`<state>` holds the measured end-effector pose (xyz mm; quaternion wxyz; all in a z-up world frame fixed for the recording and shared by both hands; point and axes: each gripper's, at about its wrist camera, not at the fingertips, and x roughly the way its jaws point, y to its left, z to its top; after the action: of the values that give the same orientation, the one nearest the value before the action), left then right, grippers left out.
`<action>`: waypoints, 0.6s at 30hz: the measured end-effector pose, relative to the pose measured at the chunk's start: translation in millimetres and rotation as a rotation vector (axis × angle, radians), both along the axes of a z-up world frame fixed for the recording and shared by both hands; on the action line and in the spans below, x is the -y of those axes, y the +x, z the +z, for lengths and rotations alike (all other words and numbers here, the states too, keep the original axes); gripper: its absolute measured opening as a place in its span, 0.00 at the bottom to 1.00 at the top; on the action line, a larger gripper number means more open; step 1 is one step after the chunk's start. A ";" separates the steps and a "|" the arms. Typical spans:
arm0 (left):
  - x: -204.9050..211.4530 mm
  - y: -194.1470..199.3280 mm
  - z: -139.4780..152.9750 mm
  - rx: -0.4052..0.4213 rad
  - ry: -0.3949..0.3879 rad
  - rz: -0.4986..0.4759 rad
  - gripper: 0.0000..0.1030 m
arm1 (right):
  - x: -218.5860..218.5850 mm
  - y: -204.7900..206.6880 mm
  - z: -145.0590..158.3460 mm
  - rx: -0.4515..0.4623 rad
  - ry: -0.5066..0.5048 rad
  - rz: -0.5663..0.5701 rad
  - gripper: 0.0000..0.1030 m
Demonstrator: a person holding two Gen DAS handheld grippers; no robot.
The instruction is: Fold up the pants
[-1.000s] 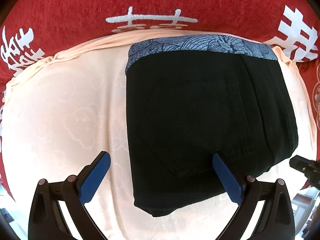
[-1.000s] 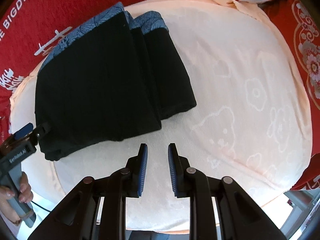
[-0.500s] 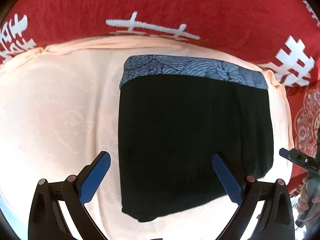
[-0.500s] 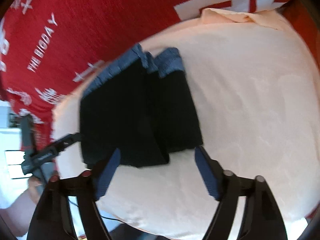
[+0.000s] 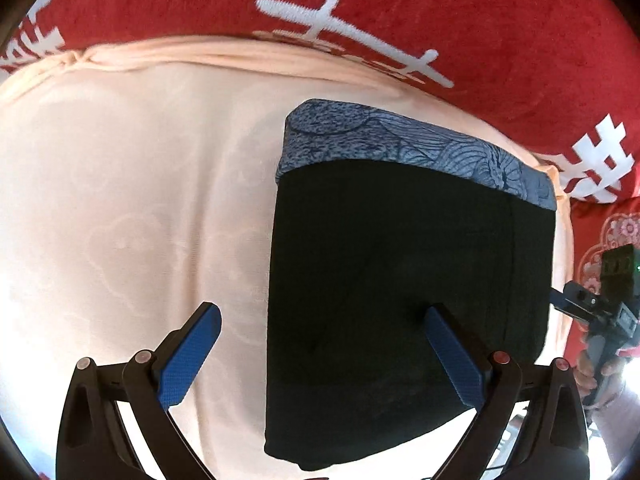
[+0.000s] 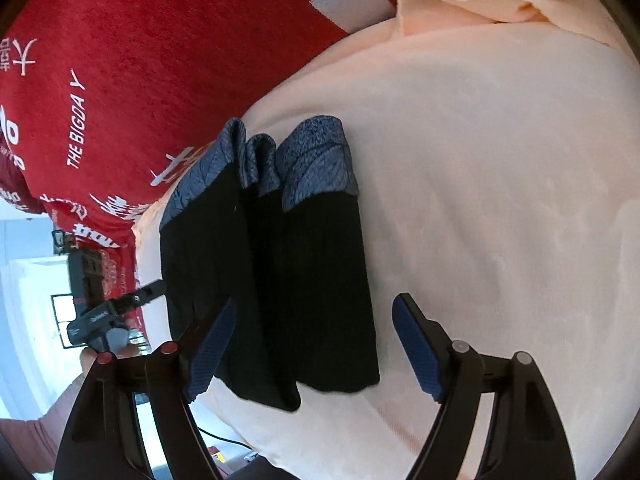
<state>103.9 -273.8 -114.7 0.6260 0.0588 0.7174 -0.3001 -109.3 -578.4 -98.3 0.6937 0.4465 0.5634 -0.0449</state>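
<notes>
Lying folded into a compact stack on the peach cloth (image 5: 120, 208), the pants (image 5: 400, 288) look nearly finished, so we keep the left gripper (image 5: 320, 354) and right gripper (image 6: 312, 344) wide apart, holding nothing, and only press edges square.

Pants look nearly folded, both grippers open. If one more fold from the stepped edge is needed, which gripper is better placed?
Probably the right gripper: its open jaws straddle the near end of the pants where the stepped layers show. The left gripper sits over the flat top panel, one finger off the cloth.
</notes>
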 end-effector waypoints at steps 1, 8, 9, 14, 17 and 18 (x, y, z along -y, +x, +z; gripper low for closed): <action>-1.5 2.3 -2.3 -0.026 -0.028 0.009 0.99 | 1.8 2.0 -1.5 0.011 0.014 0.000 0.80; 14.3 4.2 -20.8 -0.075 -0.104 -0.047 0.99 | 1.2 20.5 -16.5 0.037 0.069 0.104 0.84; 16.8 5.3 -22.0 -0.073 -0.111 -0.055 0.99 | 1.4 23.4 -19.3 0.038 0.079 0.113 0.84; 21.9 7.6 -32.7 -0.100 -0.146 -0.041 1.00 | 0.4 33.0 -29.0 0.053 0.101 0.178 0.85; 23.6 11.5 -36.5 -0.108 -0.154 -0.018 1.00 | 0.2 37.5 -33.8 0.067 0.123 0.179 0.85; 25.9 10.1 -35.6 -0.102 -0.149 -0.017 1.00 | 0.2 39.7 -35.3 0.073 0.129 0.175 0.85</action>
<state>114.0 -299.7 -150.2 0.5887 0.0031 0.7235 -0.3605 -69.6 -578.7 -133.6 0.6850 0.4406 0.5761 0.0684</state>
